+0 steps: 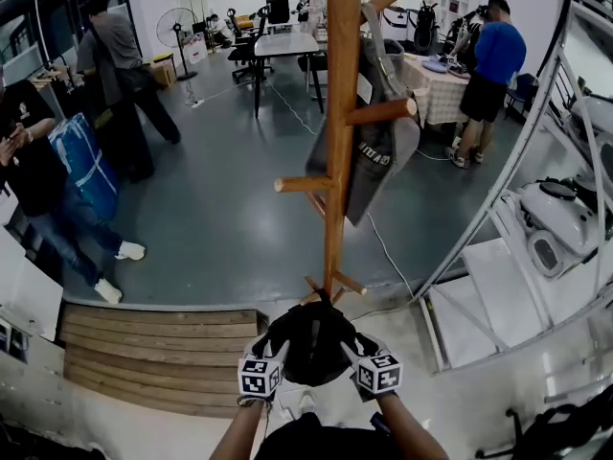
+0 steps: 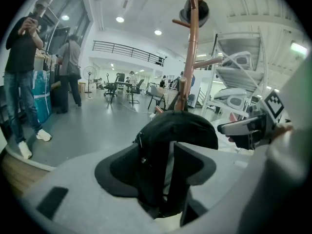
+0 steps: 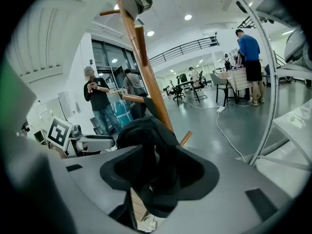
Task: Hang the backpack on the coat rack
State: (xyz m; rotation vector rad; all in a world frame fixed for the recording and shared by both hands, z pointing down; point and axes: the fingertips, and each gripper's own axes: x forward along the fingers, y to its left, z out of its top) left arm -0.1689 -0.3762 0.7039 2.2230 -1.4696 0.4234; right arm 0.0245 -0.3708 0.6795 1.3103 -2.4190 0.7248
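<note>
Backpack (image 1: 311, 338), black, is carried clear of the floor between the two grippers, directly in front of the foot of the wooden coat rack (image 1: 337, 142) and well below its pegs. We read it as soft and limp: it bunches into a rounded heap and sags between the jaws, which suggests a light, nearly empty load that folds wherever it is pinched and offers no stiff edge. We judge the top carry loop or a shoulder strap to be the proper hold, since only such a loop can slip over a peg; which part is in the jaws now we cannot tell. The left gripper (image 2: 163, 167) has its jaws closed on a fold of the fabric. The right gripper (image 3: 156, 169) has its jaws spread wide, with fabric draped over and between them but, as far as we can judge, not pinched, so the load may rest chiefly on the left side and could slide off the right. Count: one backpack; two grippers; one coat rack, with three upper pegs in the head view; one cap (image 2: 195, 11) on its top; one grey hanging item (image 1: 378, 151), garment or bag, on the right-hand pegs. The bare peg (image 1: 302, 185) at the left looks the easiest target.
</note>
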